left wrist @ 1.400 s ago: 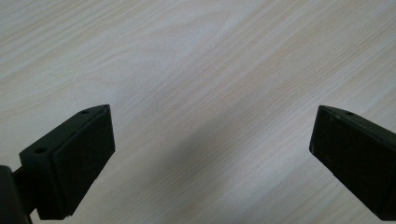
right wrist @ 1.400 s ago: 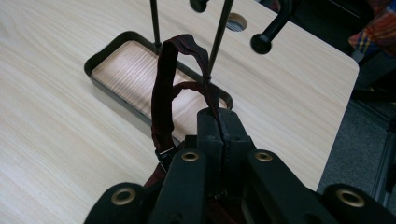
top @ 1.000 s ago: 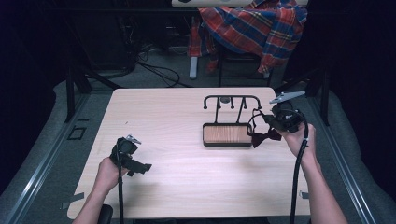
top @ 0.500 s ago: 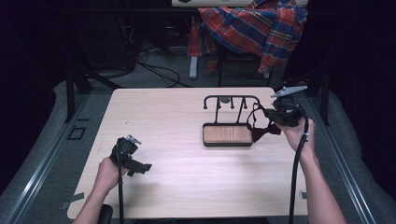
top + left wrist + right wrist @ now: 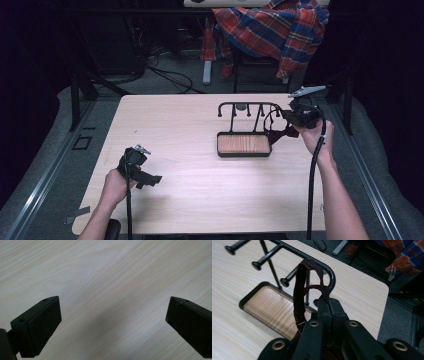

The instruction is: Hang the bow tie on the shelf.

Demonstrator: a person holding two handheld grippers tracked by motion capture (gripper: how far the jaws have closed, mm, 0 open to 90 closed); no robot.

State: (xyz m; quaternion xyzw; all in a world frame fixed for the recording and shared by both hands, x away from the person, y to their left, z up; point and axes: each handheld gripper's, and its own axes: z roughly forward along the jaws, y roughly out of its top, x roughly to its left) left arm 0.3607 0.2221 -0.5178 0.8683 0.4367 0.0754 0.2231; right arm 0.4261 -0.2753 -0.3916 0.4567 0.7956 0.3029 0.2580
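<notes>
The right tongs are pinching a dark red strap, holding its loop against the curved end of the black peg rack, seemingly touching it. The left tongs are hovering spread over the bare desk.

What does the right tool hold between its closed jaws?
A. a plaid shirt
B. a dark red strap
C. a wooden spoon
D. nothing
B: in the right gripper view the right tool is closed on a dark red strap that loops up beside the black peg rack.
</notes>
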